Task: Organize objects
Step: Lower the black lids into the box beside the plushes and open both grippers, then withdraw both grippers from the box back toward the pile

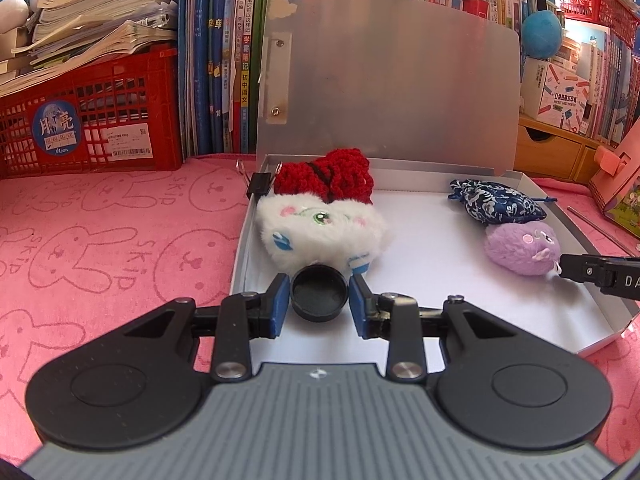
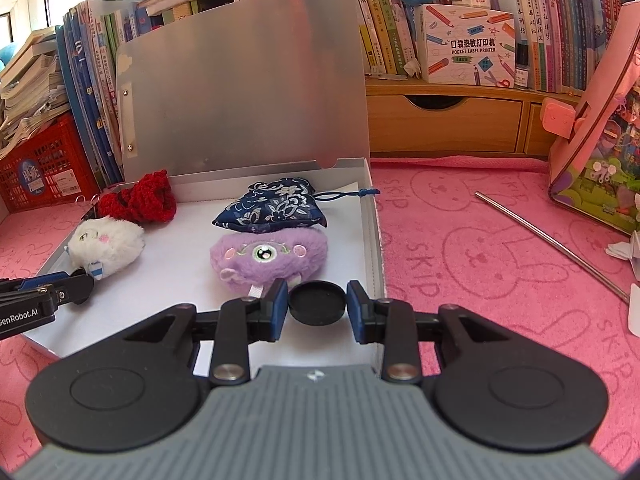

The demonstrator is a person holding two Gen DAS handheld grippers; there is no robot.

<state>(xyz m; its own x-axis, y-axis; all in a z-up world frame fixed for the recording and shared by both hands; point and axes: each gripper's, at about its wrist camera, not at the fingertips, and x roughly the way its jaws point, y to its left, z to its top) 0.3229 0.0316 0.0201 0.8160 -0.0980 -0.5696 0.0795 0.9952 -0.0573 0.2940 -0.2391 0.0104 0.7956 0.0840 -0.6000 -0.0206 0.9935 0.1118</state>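
An open silver box with its lid up lies on the pink cloth. Inside are a white plush, a red crochet piece, a blue patterned pouch and a purple plush. My left gripper is shut on a black round cap just in front of the white plush. My right gripper is shut on another black round cap in front of the purple plush, by the box's right wall.
A red crate with stacked books stands at the back left. Upright books and a wooden drawer unit line the back. A metal rod and a pink toy box lie on the cloth at right. A black binder clip sits at the box's left corner.
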